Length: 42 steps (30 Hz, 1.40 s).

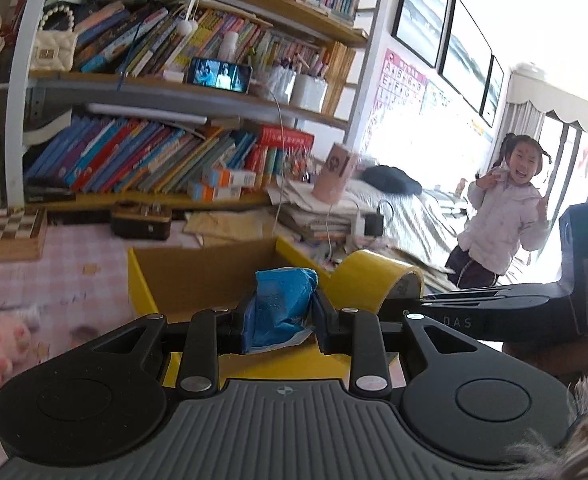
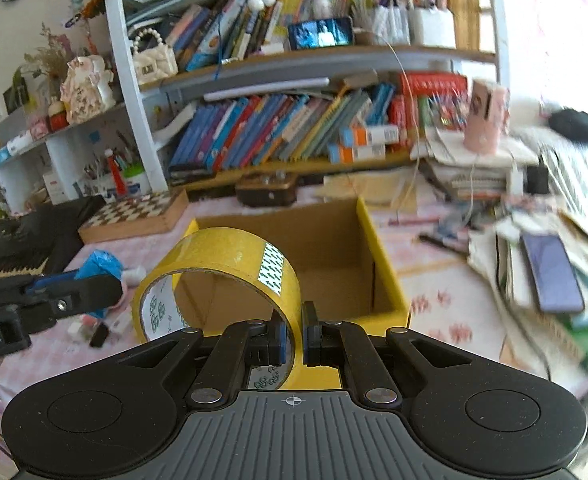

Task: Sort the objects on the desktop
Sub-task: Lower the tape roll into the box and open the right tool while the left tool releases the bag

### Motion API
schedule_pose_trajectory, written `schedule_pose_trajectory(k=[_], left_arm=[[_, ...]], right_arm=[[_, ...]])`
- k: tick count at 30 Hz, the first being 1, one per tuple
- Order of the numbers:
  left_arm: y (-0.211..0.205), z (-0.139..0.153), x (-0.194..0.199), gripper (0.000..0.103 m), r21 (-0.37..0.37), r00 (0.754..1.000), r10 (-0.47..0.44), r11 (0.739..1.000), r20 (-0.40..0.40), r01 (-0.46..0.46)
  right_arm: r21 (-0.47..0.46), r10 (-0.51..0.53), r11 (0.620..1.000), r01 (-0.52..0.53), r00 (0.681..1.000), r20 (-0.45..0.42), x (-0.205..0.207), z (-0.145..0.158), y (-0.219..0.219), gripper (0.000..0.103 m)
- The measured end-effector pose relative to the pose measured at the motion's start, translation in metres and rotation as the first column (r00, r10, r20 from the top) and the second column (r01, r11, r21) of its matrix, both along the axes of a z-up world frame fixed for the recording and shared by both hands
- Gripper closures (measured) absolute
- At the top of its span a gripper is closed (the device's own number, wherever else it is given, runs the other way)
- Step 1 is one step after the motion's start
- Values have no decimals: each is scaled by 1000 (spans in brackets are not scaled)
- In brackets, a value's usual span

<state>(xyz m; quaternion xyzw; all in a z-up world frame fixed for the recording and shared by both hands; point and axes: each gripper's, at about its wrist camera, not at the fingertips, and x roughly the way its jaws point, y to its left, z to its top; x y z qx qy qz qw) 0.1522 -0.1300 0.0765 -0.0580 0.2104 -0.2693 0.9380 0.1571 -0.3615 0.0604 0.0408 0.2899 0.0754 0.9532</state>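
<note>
My left gripper [image 1: 281,322] is shut on a crumpled blue packet [image 1: 282,304] and holds it above the near edge of an open yellow cardboard box [image 1: 142,280]. My right gripper [image 2: 293,338] is shut on the wall of a yellow tape roll [image 2: 222,256] and holds it over the near left part of the same box [image 2: 382,256]. The tape roll also shows in the left wrist view [image 1: 368,280], to the right of the packet. The left gripper with the blue packet [image 2: 102,264] shows at the left of the right wrist view.
A pink checked cloth [image 1: 54,280] covers the desk. A chessboard box [image 2: 134,216], a dark case [image 2: 266,192], stacked papers with a phone [image 2: 550,272] and a pink cup [image 2: 484,120] surround the box. Bookshelves stand behind. A child [image 1: 502,216] stands at the right.
</note>
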Motion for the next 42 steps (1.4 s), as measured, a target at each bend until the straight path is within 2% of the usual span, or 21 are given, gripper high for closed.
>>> schedule_pose_trajectory(k=[6, 11, 14, 17, 22, 26, 31, 35, 40, 42], left_arm=[[-21, 8, 41, 76, 56, 999, 21, 998, 37, -23], [-45, -7, 82, 76, 135, 1000, 27, 991, -14, -24], [-61, -21, 105, 76, 217, 999, 24, 976, -48, -13], [-68, -34, 129, 76, 267, 995, 23, 964, -95, 3], [-78, -49, 161, 76, 327, 986, 19, 944, -167, 38], [-91, -53, 180, 76, 441, 984, 13, 895, -176, 67], [-100, -57, 199, 76, 517, 978, -3, 849, -207, 112], [-104, -68, 208, 76, 543, 968, -12, 826, -250, 151], [-104, -77, 209, 74, 553, 957, -5, 816, -289, 171], [-103, -80, 210, 68, 552, 954, 7, 817, -300, 168]], right_arm=[[-58, 75, 995, -75, 997, 8, 46, 1, -6, 95], [-110, 139, 984, -142, 990, -37, 93, -10, -5, 95], [-159, 168, 970, -182, 981, -96, 120, -24, 1, 95], [-234, 204, 943, -235, 968, -149, 143, -38, 9, 95], [-334, 265, 877, -345, 928, -263, 182, -62, 23, 95], [-391, 311, 813, -433, 889, -338, 202, -74, 35, 95], [-424, 338, 748, -511, 842, -420, 222, -88, 46, 95], [-430, 341, 722, -543, 819, -462, 232, -99, 48, 95], [-409, 350, 722, -557, 806, -478, 239, -104, 45, 95], [-400, 355, 725, -560, 802, -480, 242, -104, 45, 95]])
